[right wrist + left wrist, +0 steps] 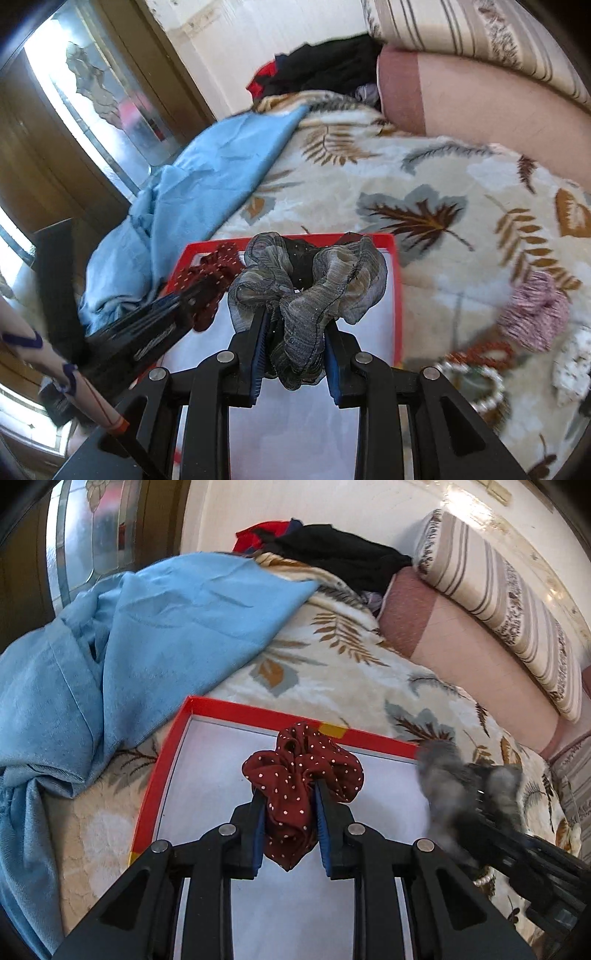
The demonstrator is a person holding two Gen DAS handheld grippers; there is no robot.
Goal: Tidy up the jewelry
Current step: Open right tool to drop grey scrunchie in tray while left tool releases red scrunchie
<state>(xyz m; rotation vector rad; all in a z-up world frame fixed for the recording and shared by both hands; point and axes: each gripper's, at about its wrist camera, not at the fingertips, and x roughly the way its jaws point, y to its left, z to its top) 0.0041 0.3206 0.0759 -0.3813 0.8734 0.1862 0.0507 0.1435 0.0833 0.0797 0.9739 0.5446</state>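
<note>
Left gripper [290,812]: jaws clamped on dark red dotted scrunchie [301,771], held above the red-rimmed box [236,709] on the bed. Right gripper [294,345]: jaws clamped on grey scrunchie [306,291] over the same box. Pink scrunchie [533,312] and what appear to be beaded bracelets [476,373] lie on the leaf-patterned blanket [443,177] to the right

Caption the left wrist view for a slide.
Left gripper holds a red polka-dot scrunchie over the red-rimmed box.

Grey scrunchie clamped over the red box

We see our right gripper [293,354] pinching a grey scrunchie [306,291] above the red box [397,295]; our left gripper [184,299] holds a dotted red scrunchie [212,280] alongside.
</note>
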